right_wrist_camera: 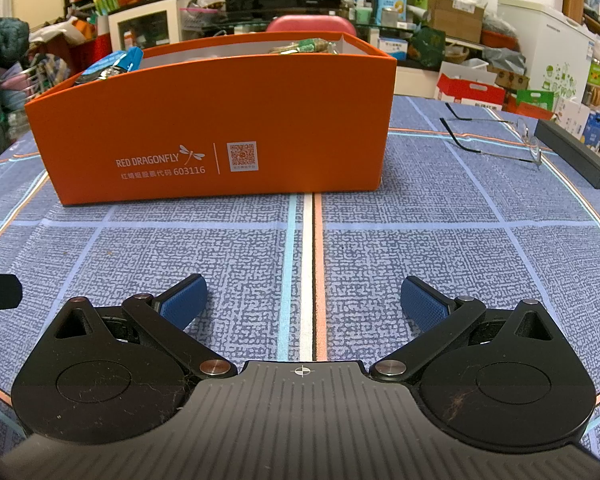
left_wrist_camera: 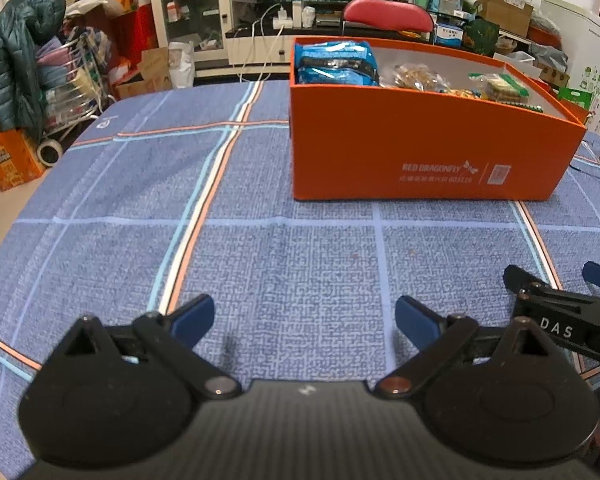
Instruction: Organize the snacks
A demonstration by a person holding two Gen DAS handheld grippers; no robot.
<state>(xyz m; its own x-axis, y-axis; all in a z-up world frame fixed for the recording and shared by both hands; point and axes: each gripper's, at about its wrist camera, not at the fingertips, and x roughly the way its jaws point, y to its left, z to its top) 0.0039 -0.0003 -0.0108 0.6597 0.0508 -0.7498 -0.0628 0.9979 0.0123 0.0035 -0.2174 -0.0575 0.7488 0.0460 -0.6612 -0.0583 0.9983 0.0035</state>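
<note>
— Where do we stand? Both our grippers rest low over the desk (right_wrist_camera: 380, 248) with its blue plaid cloth, the left gripper (left_wrist_camera: 304, 322) and the right gripper (right_wrist_camera: 303, 300) each with jaws spread wide and holding nothing.

— And the snacks? We see them inside the orange box (right_wrist_camera: 220, 128) standing on the desk ahead of us: blue packets (left_wrist_camera: 334, 64) at its left end, clear-wrapped biscuits (left_wrist_camera: 416, 76) in the middle, a green-labelled pack (left_wrist_camera: 504, 88) to the right.

— Anything beside it? A pair of glasses (right_wrist_camera: 496, 140) lies right of the box, near a dark bar (right_wrist_camera: 572, 152).
</note>
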